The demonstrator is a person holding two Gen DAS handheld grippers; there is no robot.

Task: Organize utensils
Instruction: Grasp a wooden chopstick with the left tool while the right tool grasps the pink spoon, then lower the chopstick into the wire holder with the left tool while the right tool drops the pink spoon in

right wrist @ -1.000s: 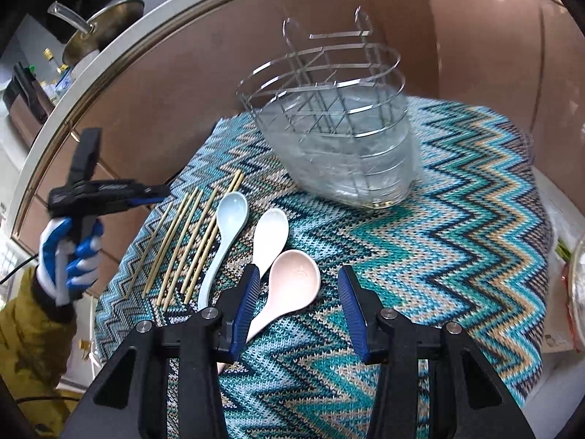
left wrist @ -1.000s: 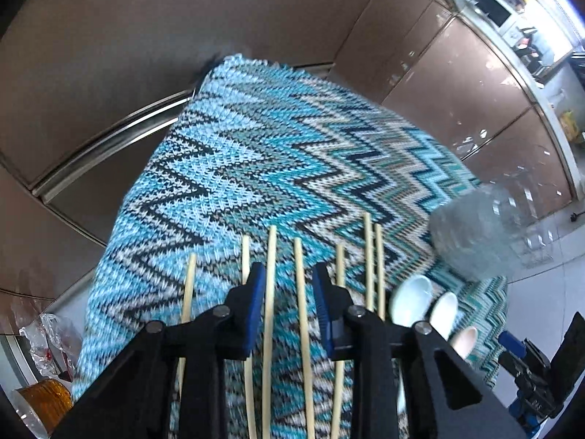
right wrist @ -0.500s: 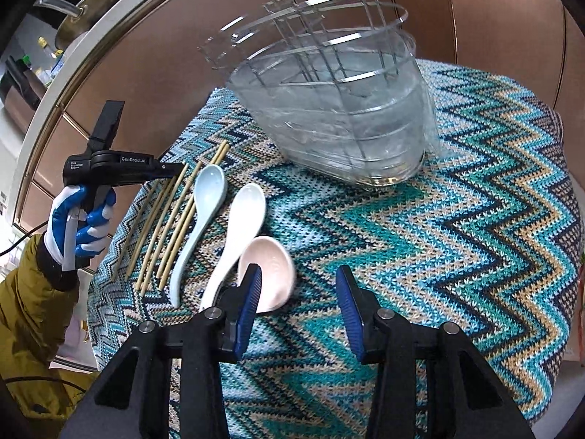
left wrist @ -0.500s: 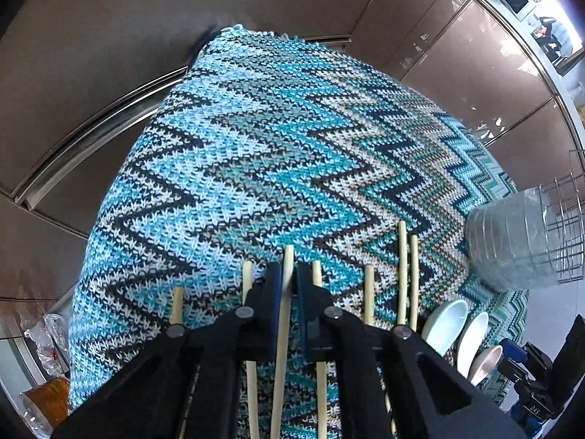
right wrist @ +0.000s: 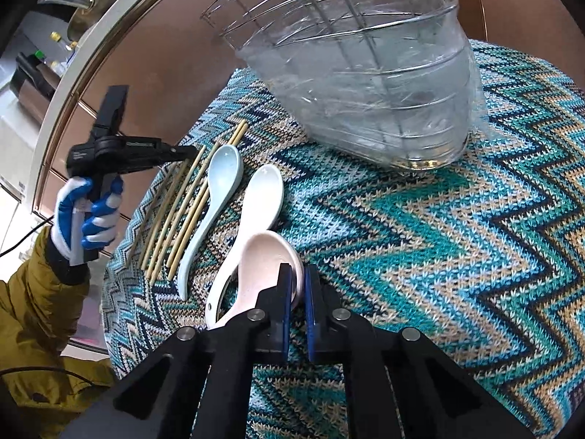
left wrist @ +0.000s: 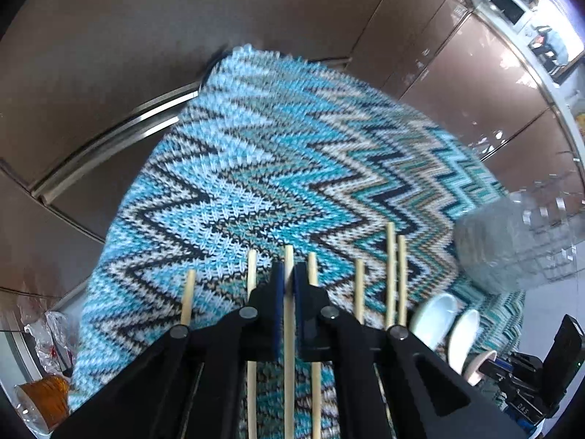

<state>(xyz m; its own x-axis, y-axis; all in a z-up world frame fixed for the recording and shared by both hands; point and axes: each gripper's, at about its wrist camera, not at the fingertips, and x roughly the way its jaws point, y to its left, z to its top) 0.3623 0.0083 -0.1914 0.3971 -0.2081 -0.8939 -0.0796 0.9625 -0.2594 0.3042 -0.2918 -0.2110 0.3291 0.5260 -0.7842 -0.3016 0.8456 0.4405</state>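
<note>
Several wooden chopsticks [right wrist: 182, 201] lie side by side on the zigzag cloth [right wrist: 457, 256]. My left gripper [left wrist: 289, 269] is shut on one chopstick [left wrist: 289, 254] in the middle of the row; the same gripper [right wrist: 192, 152] shows in the right wrist view, held by a gloved hand [right wrist: 84, 216]. Beside the chopsticks lie a light-blue spoon [right wrist: 223, 168], a white spoon [right wrist: 263, 194] and a pink spoon [right wrist: 267, 259]. My right gripper [right wrist: 297, 281] has its jaws closing tight on the rim of the pink spoon's bowl. Behind stands a wire utensil holder [right wrist: 365, 84] with a clear liner.
Brown cabinet fronts [left wrist: 182, 36] rise close behind the cloth, whose edges drop off at left and front. A lidded pot [right wrist: 84, 3] sits on the counter above. A plastic bag and an orange object [left wrist: 44, 391] lie low at the left.
The left jaws have closed around one chopstick. The right gripper has come down toward the pink spoon and its jaws have closed on the bowl's rim.
</note>
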